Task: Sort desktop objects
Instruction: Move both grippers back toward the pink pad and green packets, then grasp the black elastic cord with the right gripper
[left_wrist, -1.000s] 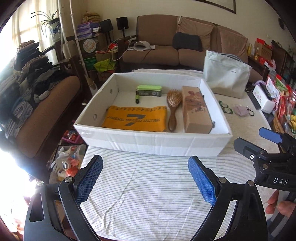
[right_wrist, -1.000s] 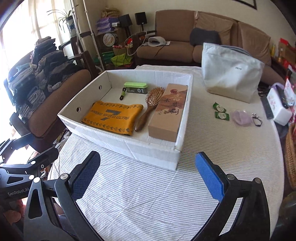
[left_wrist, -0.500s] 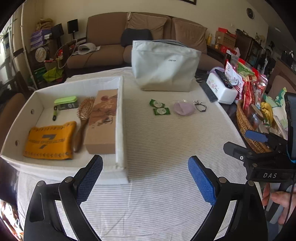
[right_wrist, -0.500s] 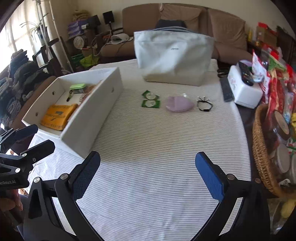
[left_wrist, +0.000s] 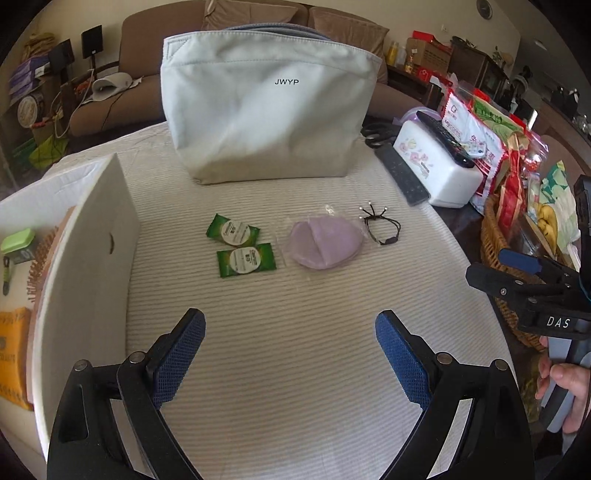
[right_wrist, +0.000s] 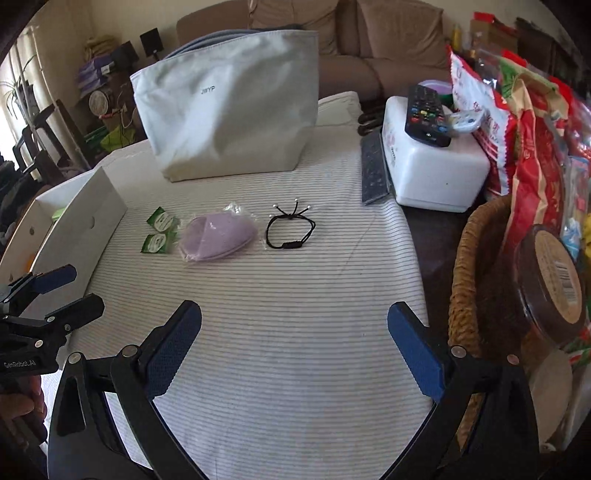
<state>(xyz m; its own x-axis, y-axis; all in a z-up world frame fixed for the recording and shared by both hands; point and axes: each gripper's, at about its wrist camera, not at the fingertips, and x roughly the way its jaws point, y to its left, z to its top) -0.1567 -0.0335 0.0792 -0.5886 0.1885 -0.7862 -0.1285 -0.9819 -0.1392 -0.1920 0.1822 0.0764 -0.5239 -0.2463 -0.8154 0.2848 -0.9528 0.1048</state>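
Two green sachets (left_wrist: 239, 246) (right_wrist: 159, 232), a lilac puff in clear wrap (left_wrist: 324, 246) (right_wrist: 218, 239) and a black cord bracelet (left_wrist: 382, 225) (right_wrist: 291, 228) lie in a row on the striped tablecloth. The white sorting box (left_wrist: 88, 258) (right_wrist: 77, 218) stands at the left, holding a green case (left_wrist: 16, 242) and a yellow cloth (left_wrist: 13, 354). My left gripper (left_wrist: 290, 354) is open above bare cloth, short of the sachets. My right gripper (right_wrist: 295, 339) is open too, short of the bracelet. Each appears at the edge of the other's view.
A pale grey fabric bag (left_wrist: 266, 110) (right_wrist: 229, 110) stands behind the small items. At the right are a white tissue box with a remote on top (right_wrist: 432, 162), a flat black remote (right_wrist: 373, 170), a wicker basket (right_wrist: 469, 280) and snack packets. A hand (left_wrist: 565, 387) holds the right tool.
Both grippers have swung right, away from the white box, and moved in toward the sachets, puff and bracelet. Both stayed open.
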